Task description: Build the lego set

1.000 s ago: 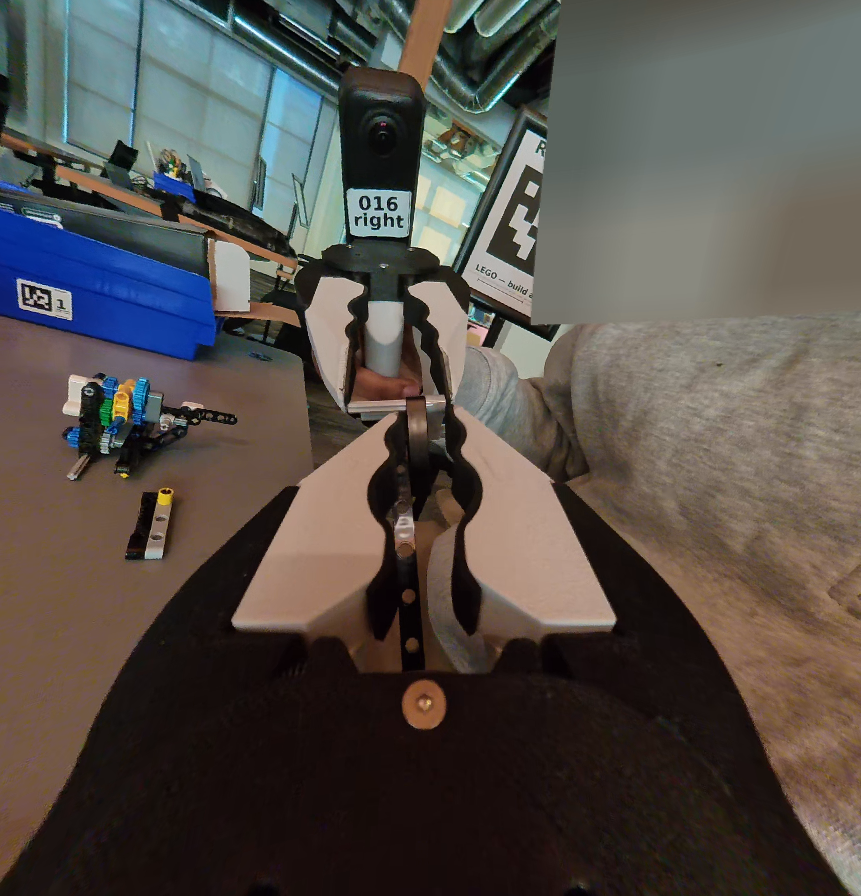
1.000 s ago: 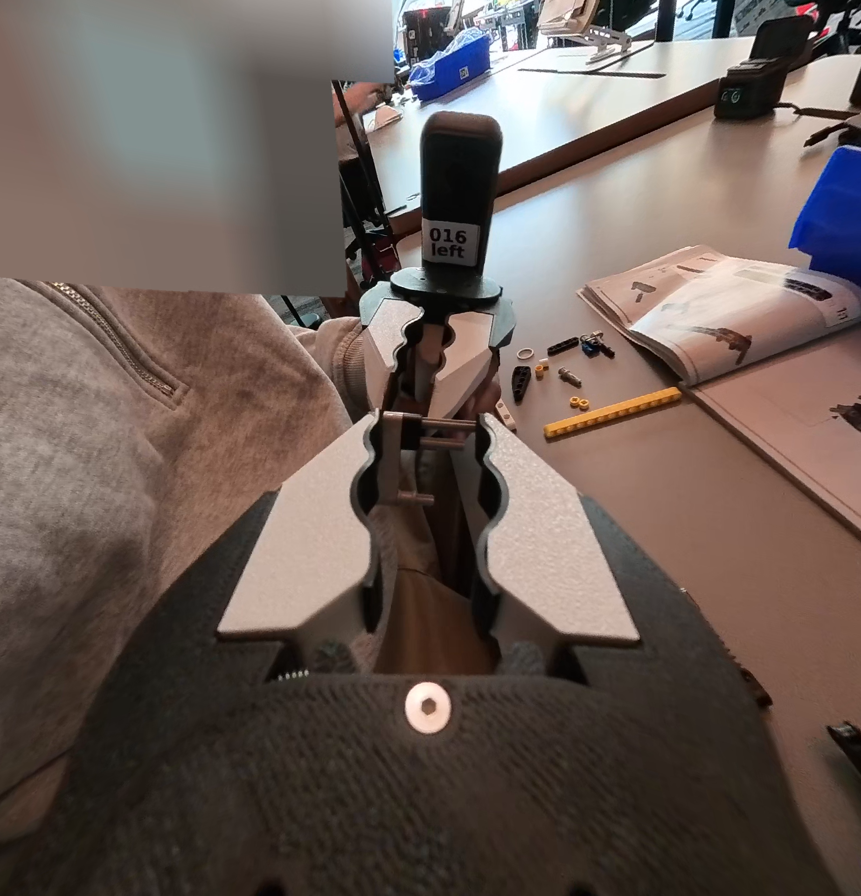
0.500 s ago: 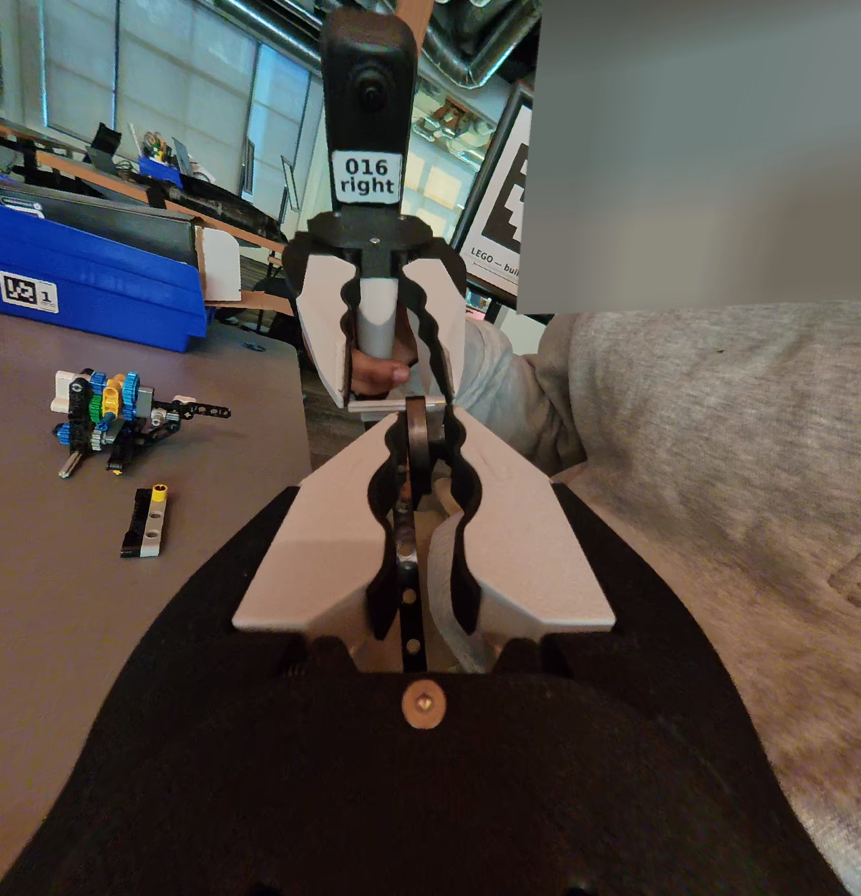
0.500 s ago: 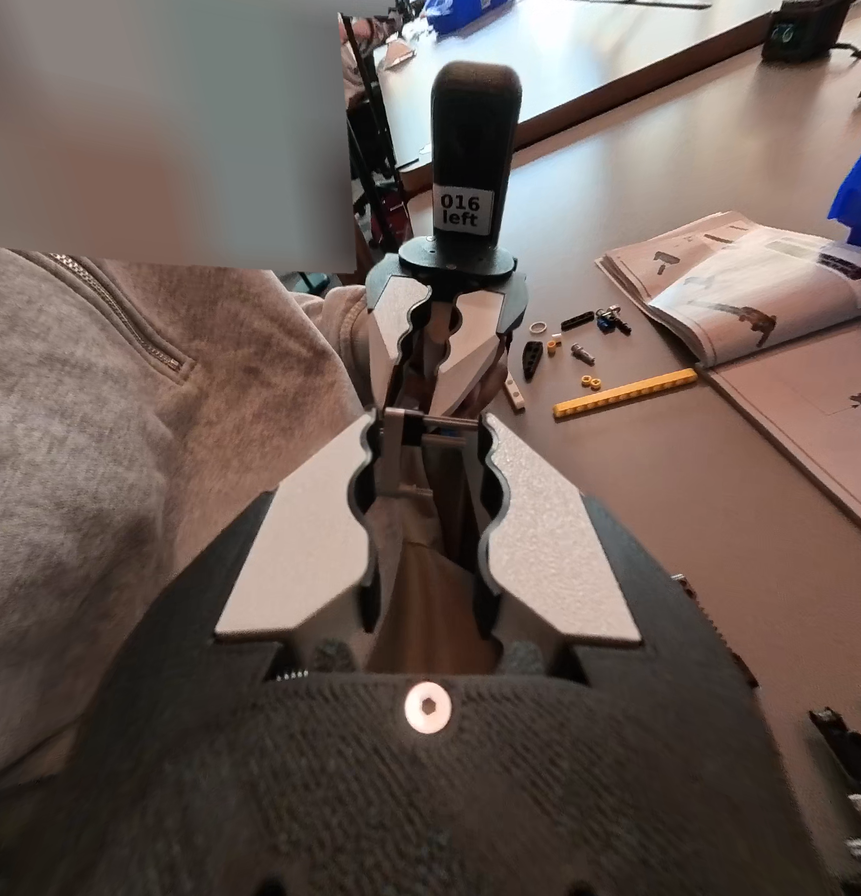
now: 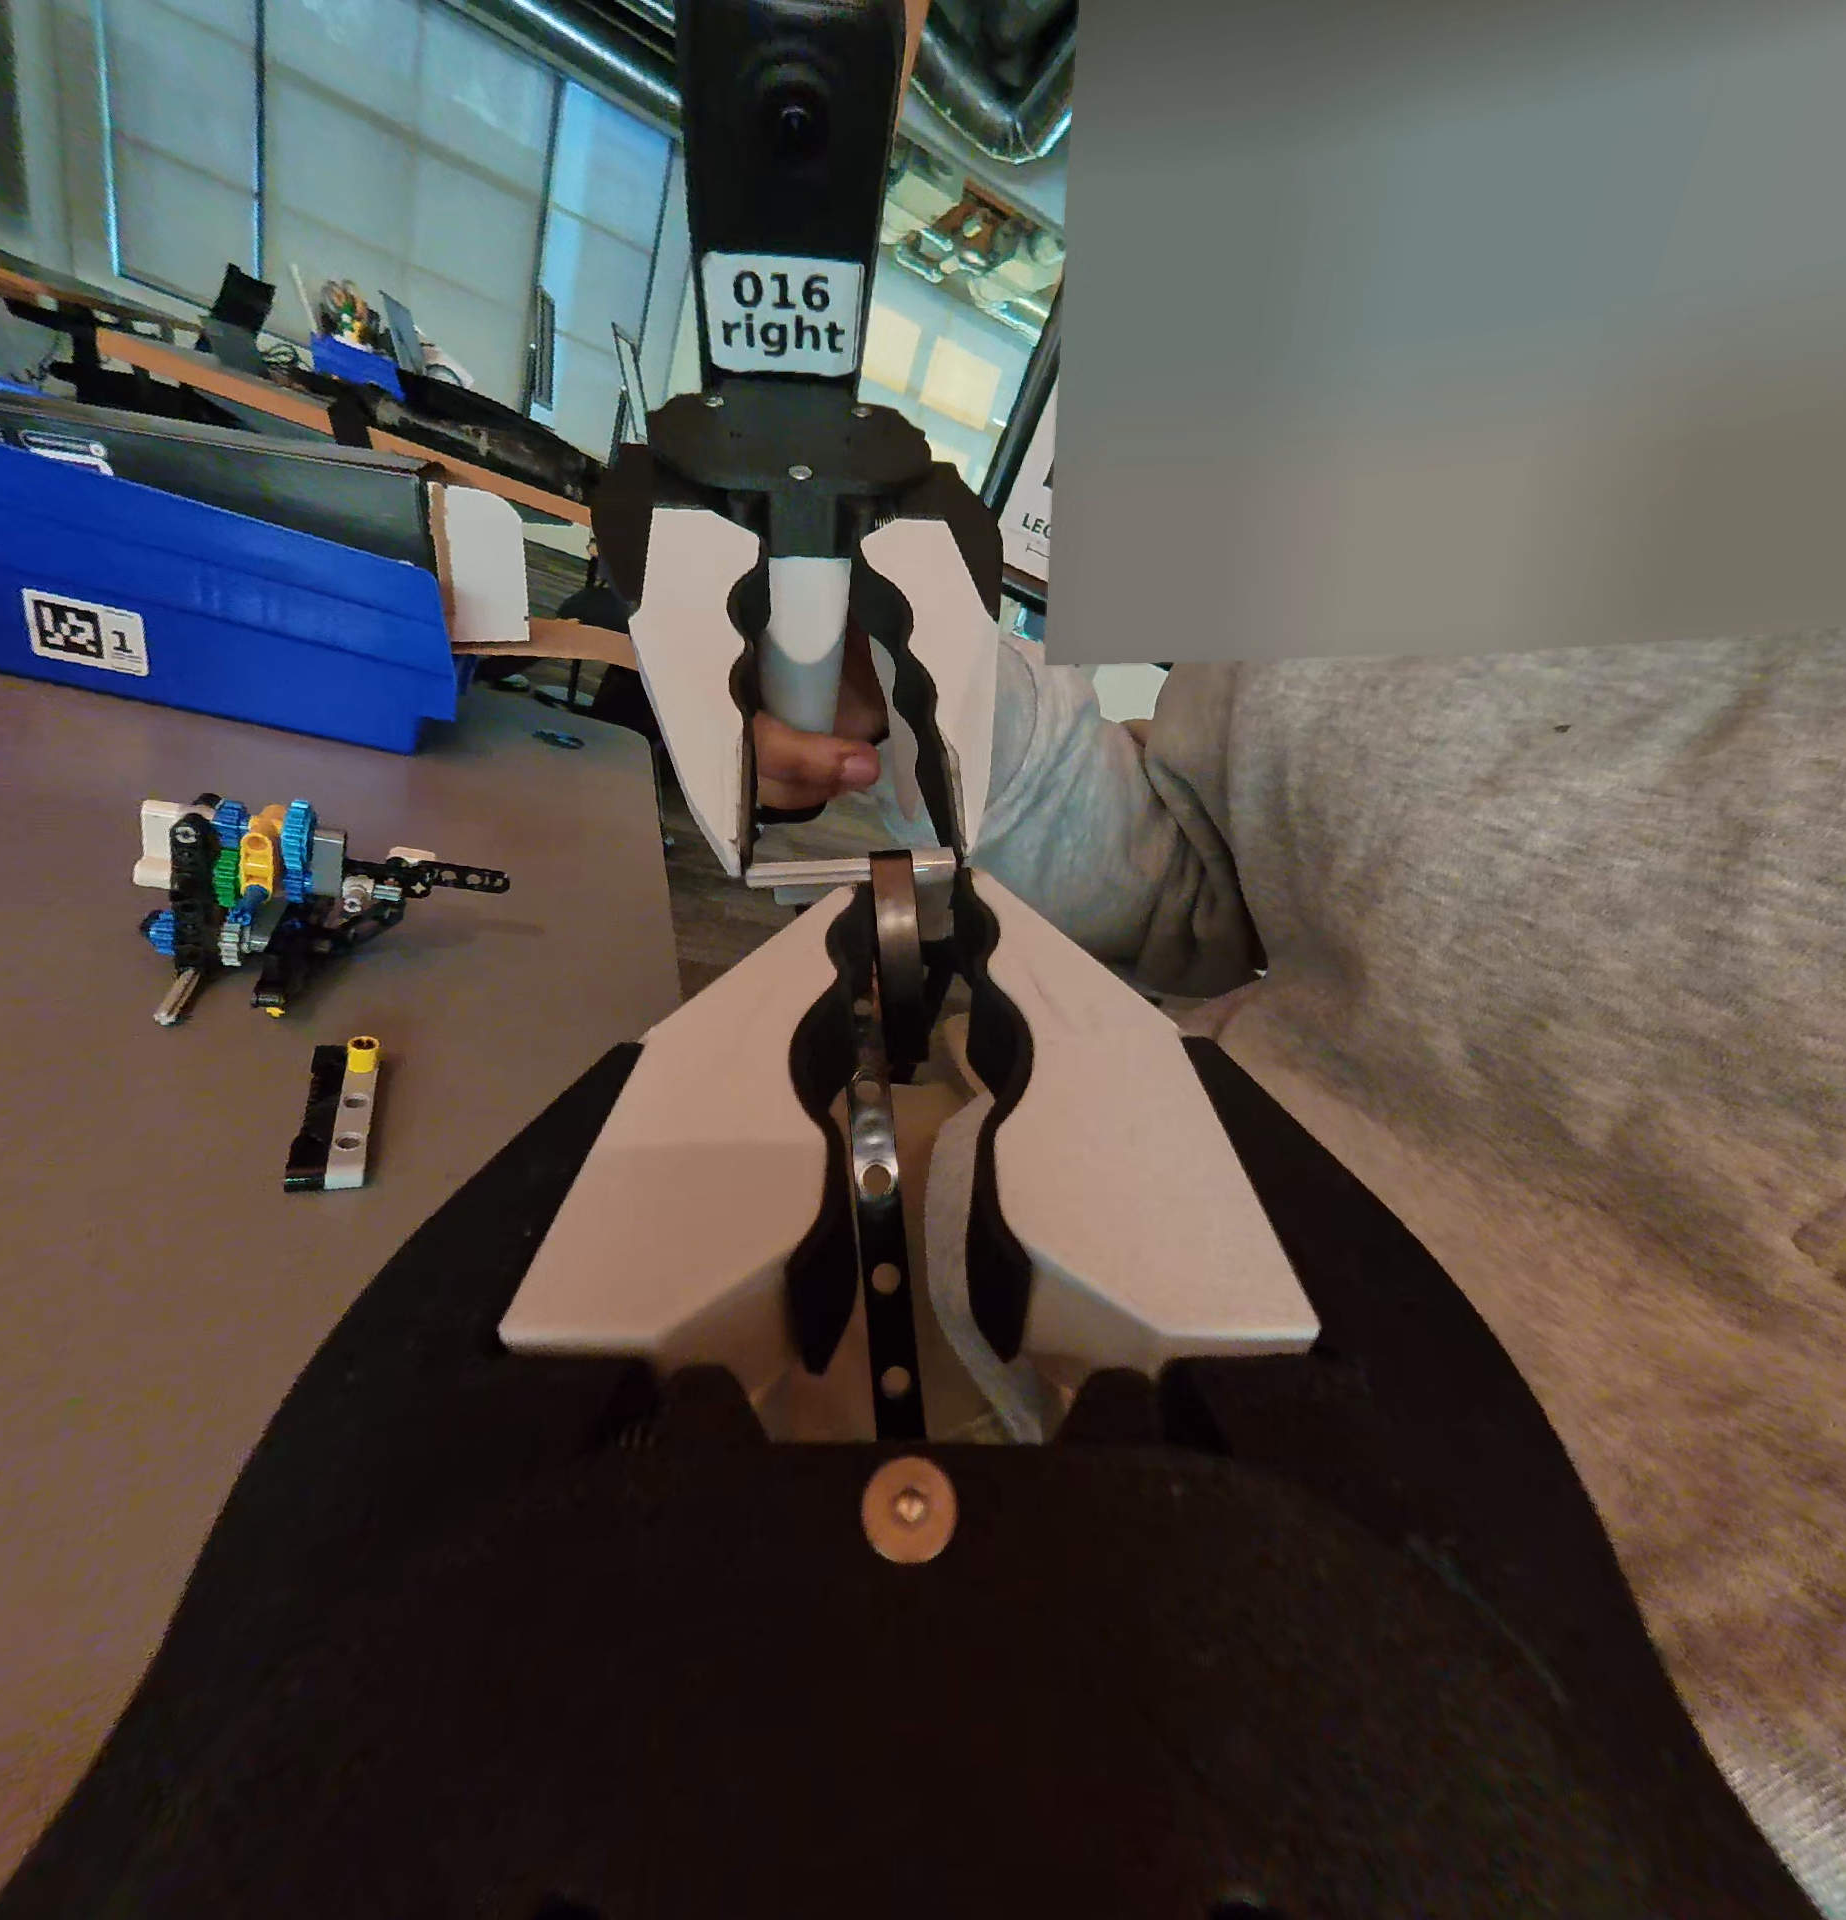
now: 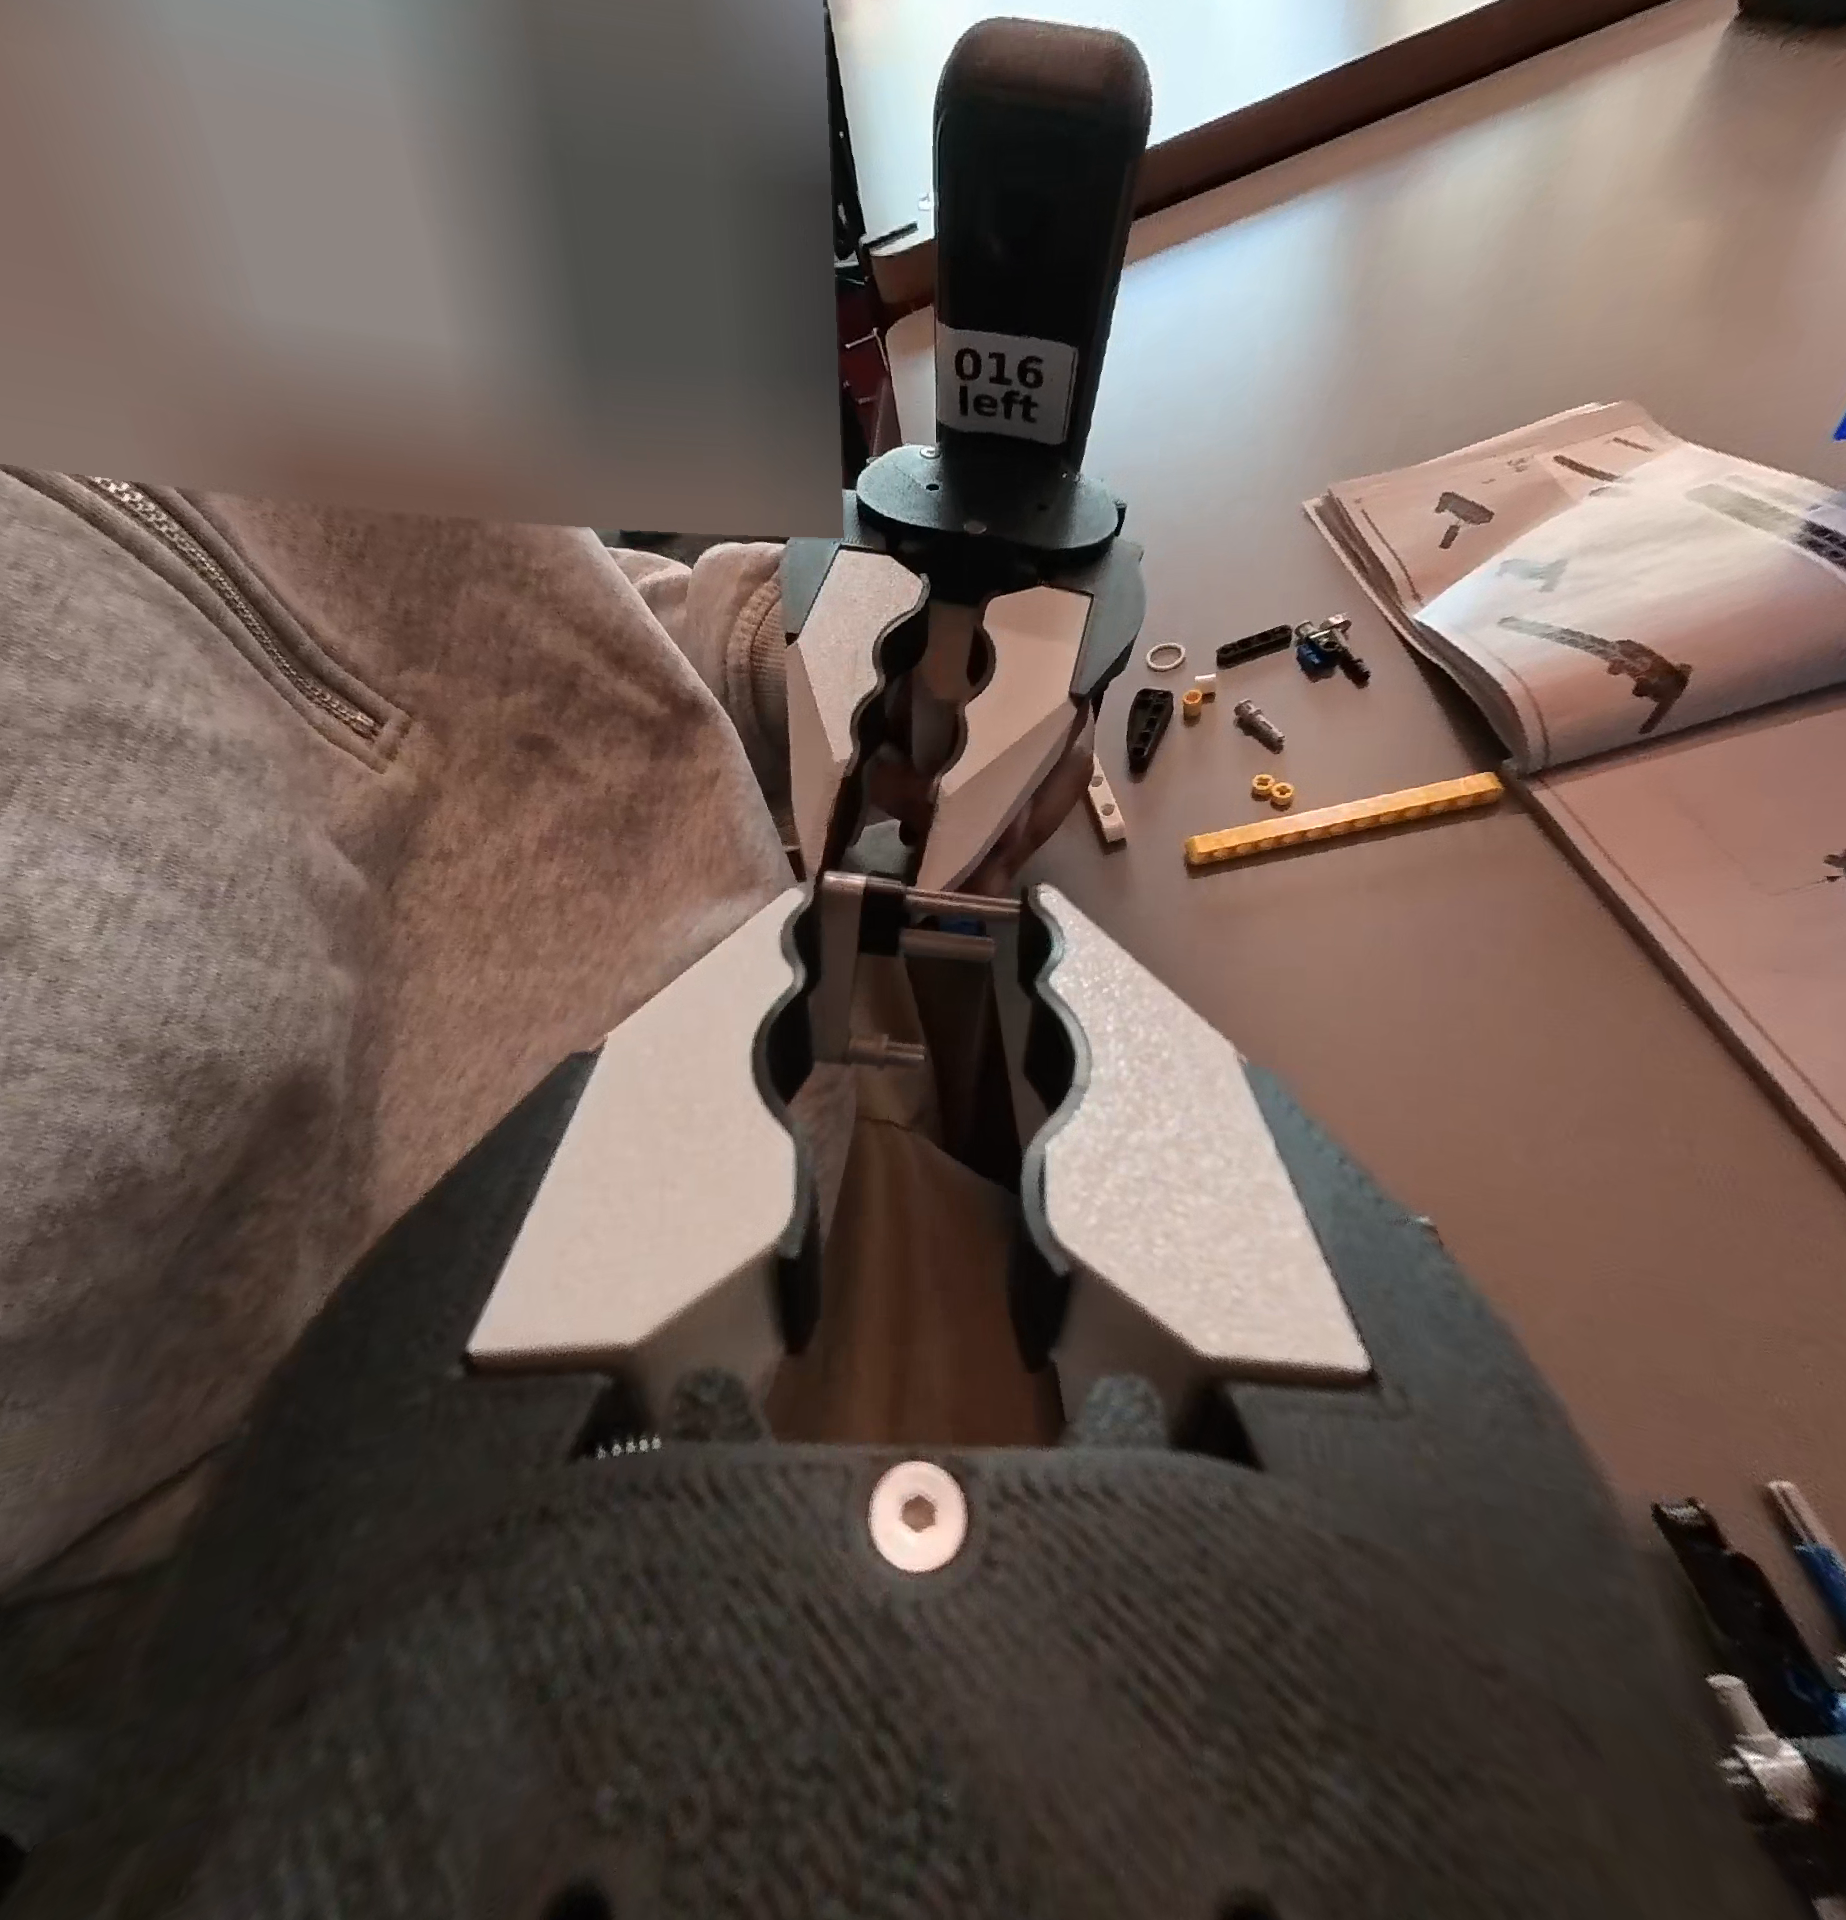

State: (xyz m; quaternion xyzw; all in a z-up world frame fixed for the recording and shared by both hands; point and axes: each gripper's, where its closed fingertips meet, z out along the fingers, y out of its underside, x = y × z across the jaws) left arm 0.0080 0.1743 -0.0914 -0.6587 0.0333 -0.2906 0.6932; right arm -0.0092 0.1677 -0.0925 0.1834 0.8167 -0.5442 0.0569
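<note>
Above lap: left hand-held gripper tip-to-tip w/ right hand-held gripper.

Grey zip sweatshirt, black-mounted white wavy fingers

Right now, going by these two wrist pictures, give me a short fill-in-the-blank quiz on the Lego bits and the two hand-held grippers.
1. The left hand-held gripper is shut on a thin ____ beam with holes.
2. The long loose beam near the open instruction booklet is ____.
3. The colourful partial build stands in front of a ____ bin.

Missing: black; yellow; blue
</note>
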